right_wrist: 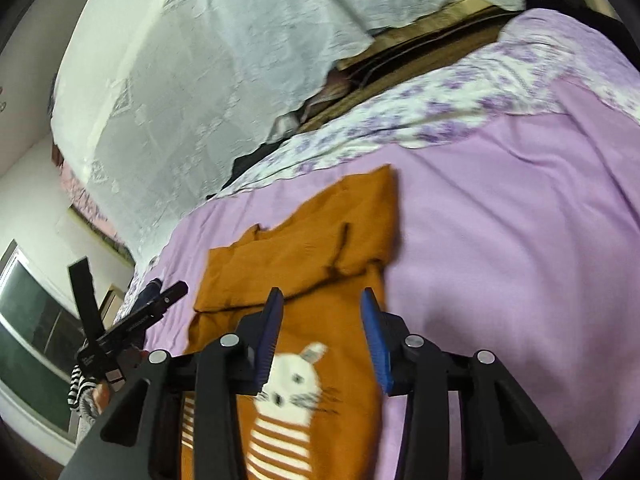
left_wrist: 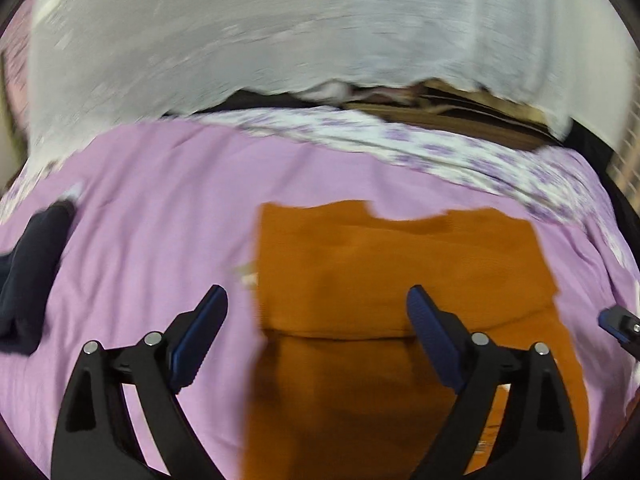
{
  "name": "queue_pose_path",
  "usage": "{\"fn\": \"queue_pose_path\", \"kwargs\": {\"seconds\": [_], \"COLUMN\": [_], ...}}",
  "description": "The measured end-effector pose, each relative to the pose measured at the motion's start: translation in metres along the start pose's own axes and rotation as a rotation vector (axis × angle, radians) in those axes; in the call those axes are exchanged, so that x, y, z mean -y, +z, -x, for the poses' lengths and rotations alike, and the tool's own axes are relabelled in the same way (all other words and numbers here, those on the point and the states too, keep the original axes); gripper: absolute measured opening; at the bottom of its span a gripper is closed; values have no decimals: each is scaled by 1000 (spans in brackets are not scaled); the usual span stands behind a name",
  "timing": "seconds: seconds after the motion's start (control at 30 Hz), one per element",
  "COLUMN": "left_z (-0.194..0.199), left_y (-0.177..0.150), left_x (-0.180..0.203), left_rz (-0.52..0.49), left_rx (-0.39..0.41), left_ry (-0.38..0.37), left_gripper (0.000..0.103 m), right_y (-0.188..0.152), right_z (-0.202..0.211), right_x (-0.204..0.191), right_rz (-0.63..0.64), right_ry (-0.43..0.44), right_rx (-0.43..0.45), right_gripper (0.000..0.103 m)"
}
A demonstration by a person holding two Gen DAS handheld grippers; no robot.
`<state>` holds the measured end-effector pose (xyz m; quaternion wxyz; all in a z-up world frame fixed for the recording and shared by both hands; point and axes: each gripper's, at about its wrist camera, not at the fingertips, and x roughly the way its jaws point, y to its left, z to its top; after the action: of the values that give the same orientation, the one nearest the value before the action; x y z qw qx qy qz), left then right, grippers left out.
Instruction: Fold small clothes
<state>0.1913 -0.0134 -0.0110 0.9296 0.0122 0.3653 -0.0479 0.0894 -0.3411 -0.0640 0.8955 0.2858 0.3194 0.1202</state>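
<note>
sweater [left_wrist: 400, 280] lies flat on the bedspread [left_wrist: 152, 220] | its far part folded over on itself | dark garment [left_wrist: 28, 272] well off to its left, at the bed's edge | curtain [left_wrist: 240, 32] hangs behind the bed

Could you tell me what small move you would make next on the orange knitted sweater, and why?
Probably bring the right tool down to pinch the near hem of the orange knitted sweater. Its top part already lies folded over on the lilac bedspread, while the half with the white cat motif lies flat and unfolded. Both the right tool and the left tool stand open, holding nothing.
</note>
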Motion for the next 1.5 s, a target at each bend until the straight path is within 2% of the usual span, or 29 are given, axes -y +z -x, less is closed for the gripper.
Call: {"fn": "queue_pose_path", "kwargs": {"seconds": [0.1, 0.27, 0.4, 0.5, 0.57, 0.67, 0.8, 0.87, 0.93, 0.97, 1.03, 1.13, 1.2, 1.3, 1.4, 1.43, 1.47, 1.5], "left_z": [-16, -40, -64, -71, -70, -68, -64, -60, -55, -52, -53, -59, -69, -88, -106, -112, -118, -119], "left_y": [3, -6, -14, -16, -18, -19, -18, -17, -13, -9, 0, 17, 28, 35, 29, 25, 21, 21], "left_x": [-28, -45, -56, -61, -59, -56, -61, -67, -72, -74, -72, -63, -58, -52, -56, -60, -68, -71], "left_rz": [70, 91, 132, 154, 138, 120, 138, 168, 191, 201, 188, 143, 130, 110, 116, 126, 162, 178], "left_rx": [-51, -120, -196, -211, -205, -194, -179, -163, -145, -133, -129, -105, -113, -150, -182, -199, -208, -209], "left_ry": [10, 24, -11, -37, -29, -16, 3, 17, 15, 9, 15, 64, 65, 83, 131, 136, 117, 110], "left_gripper": [88, 88, 89, 92, 93, 93, 93, 93, 93, 93, 93, 93, 93, 93, 93, 96, 98, 99], "right_y": [17, 34, 30, 29, 32, 41, 57, 57, 48, 43, 45, 53, 57, 58, 57, 56, 54, 55], "right_z": [-27, -78, -100, -107, -110, -108, -98, -105, -119, -125, -119, -100, -94, -103, -122, -130, -134, -137], "right_x": [-10, -4, -5, -9, -16, -29, -44, -37, -20, -8, -3, -10, -18, -26, -24, -17, -10, -1], "right_rz": [8, -22, 16, 50, 96, 156, 207, 215, 210, 178, 139, 128, 151, 170, 184, 175, 156, 123], "right_ry": [-31, -104, -161, -191, -213, -229, -192, -233, -317, -317, -282, -280, -253, -221, -250, -272, -274, -239], "right_rx": [-34, -112, -143, -146, -142, -90, -3, -16, -54, -82, -71, 7, 35, -5, -37, -63, -87, -98], "right_gripper": [41, 41, 40, 38, 6, 5, 5, 5, 5, 5, 5, 8, 8, 8, 8, 3, 2, 1]}}
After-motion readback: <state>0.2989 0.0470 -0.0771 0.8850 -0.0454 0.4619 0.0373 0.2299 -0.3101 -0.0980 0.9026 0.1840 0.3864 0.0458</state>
